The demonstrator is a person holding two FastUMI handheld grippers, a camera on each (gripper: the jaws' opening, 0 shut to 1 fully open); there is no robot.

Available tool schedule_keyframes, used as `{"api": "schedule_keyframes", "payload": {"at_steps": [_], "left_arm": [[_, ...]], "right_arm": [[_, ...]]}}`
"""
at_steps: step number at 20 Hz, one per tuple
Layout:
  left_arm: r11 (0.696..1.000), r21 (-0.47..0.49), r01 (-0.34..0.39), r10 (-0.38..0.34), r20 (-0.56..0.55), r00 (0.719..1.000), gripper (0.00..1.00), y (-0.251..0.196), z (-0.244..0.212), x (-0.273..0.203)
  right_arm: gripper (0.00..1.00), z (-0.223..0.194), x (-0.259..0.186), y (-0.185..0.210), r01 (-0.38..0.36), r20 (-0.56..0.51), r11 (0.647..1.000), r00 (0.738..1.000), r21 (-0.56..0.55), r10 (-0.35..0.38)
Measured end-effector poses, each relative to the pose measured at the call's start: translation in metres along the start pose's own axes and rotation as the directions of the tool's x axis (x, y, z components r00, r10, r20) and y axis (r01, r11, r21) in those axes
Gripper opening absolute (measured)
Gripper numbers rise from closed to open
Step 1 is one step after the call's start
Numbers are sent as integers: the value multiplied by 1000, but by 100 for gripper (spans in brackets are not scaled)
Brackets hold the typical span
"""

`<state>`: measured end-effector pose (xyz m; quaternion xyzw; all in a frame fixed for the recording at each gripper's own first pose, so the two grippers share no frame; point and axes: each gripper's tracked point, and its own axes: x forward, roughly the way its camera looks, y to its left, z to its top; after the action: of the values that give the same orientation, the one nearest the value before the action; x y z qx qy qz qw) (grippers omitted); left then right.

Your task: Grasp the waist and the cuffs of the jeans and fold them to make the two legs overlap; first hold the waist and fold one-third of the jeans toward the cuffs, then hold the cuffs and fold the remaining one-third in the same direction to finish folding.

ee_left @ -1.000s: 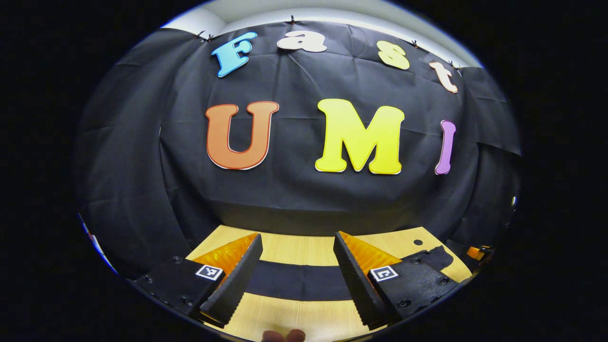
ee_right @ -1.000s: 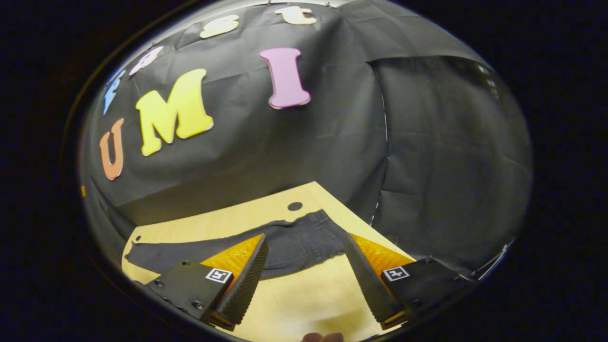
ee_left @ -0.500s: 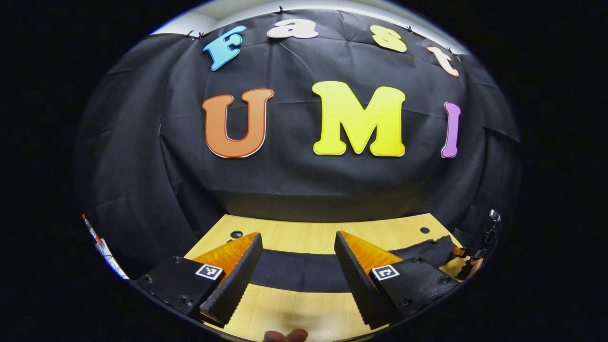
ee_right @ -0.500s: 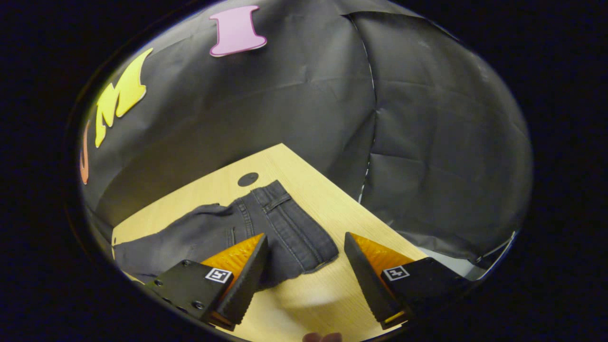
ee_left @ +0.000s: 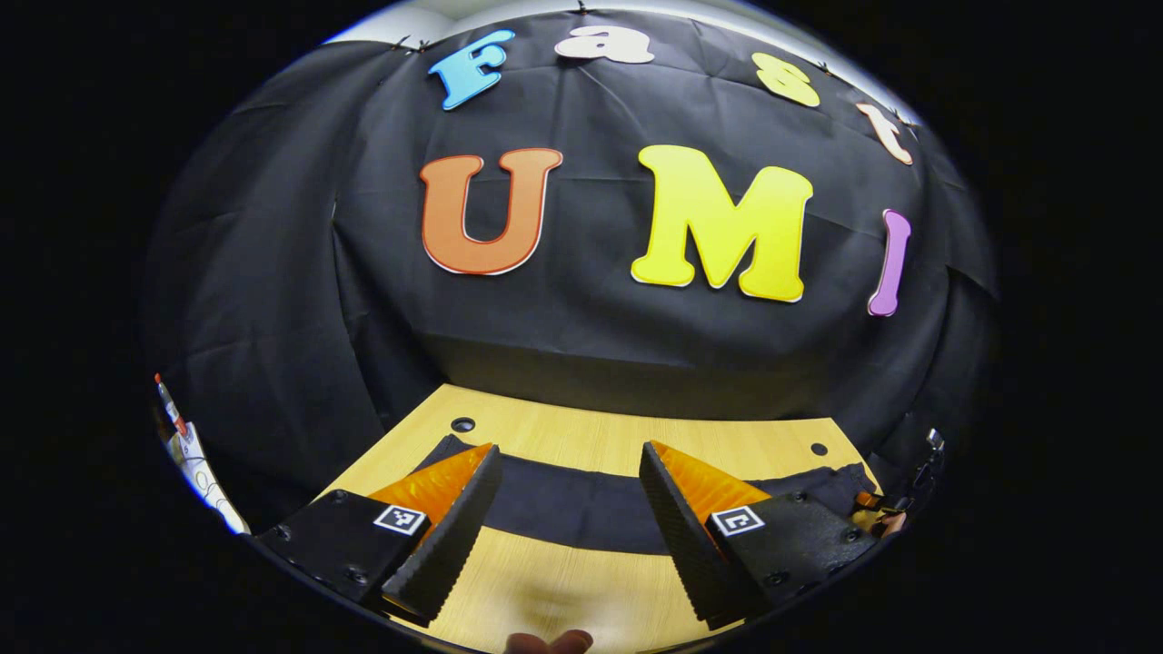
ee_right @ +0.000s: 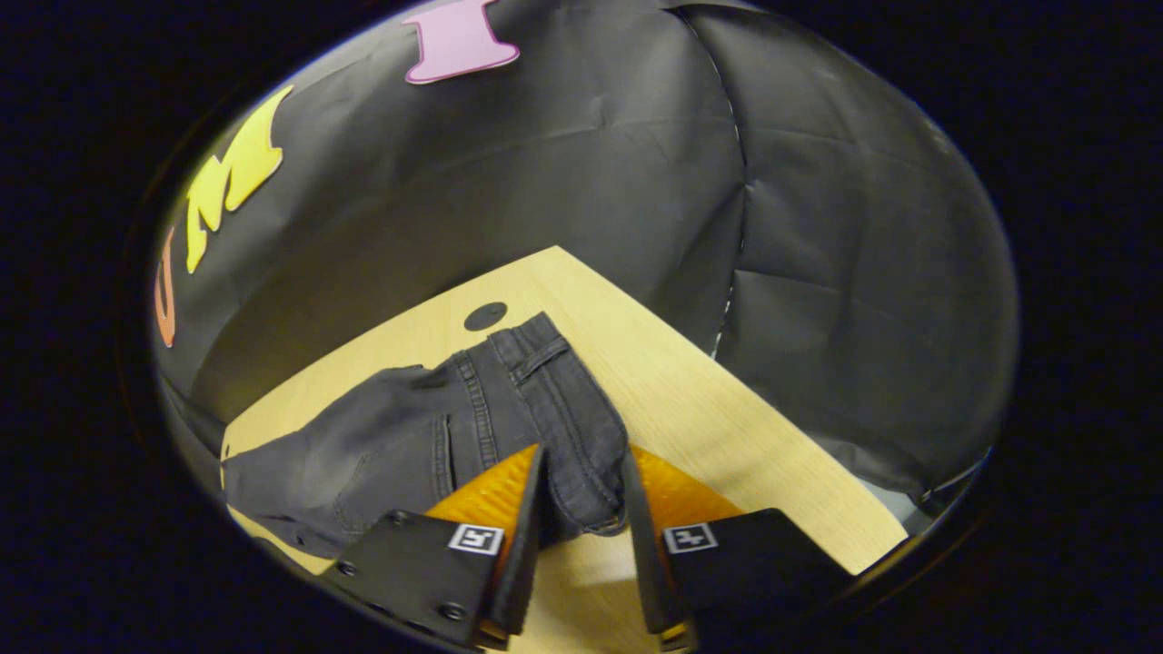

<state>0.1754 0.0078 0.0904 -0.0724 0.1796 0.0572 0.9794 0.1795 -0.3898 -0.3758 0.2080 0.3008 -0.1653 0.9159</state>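
Dark jeans (ee_left: 563,509) lie flat as a long band across the wooden table (ee_left: 581,427). My left gripper (ee_left: 570,454) hangs open just above one leg, and the cuff end (ee_left: 447,449) shows beside its left finger. In the right gripper view the jeans (ee_right: 391,445) spread to the left, with the waistband (ee_right: 559,400) at the near right end. My right gripper (ee_right: 583,454) is shut on the near corner of the waistband, the denim filling the narrow gap between its fingers.
A round hole (ee_left: 462,424) sits near the table's far left corner and another hole (ee_right: 484,316) lies just beyond the waistband. The black cloth wall stands close behind the table. The table's right edge (ee_right: 772,400) runs near the waist. A fingertip (ee_left: 550,641) shows at the bottom.
My right gripper has moved down onto the waistband and its fingers have closed from wide open onto the denim. The left gripper stayed open and shifted slightly, bringing the cuff end into sight.
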Motion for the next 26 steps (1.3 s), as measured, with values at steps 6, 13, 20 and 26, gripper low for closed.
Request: {"api": "schedule_keyframes", "payload": {"at_steps": [6, 13, 20, 26], "left_arm": [[998, -31, -58, 59, 30, 998, 98, 39, 5, -10], [993, -34, -113, 116, 100, 988, 98, 90, 15, -23], [988, -83, -129, 140, 142, 980, 98, 143, 8, -40], [971, -159, -180, 201, 129, 971, 98, 205, -5, -62]], "right_arm": [[1, 26, -28, 14, 59, 3, 996, 998, -72, -59], [1, 82, -117, 77, 9, 135, 989, 991, -148, 11], [0, 102, -213, 254, -122, 215, 961, 960, -248, 177], [1, 1, -235, 426, -284, 109, 847, 923, -450, 368]]}}
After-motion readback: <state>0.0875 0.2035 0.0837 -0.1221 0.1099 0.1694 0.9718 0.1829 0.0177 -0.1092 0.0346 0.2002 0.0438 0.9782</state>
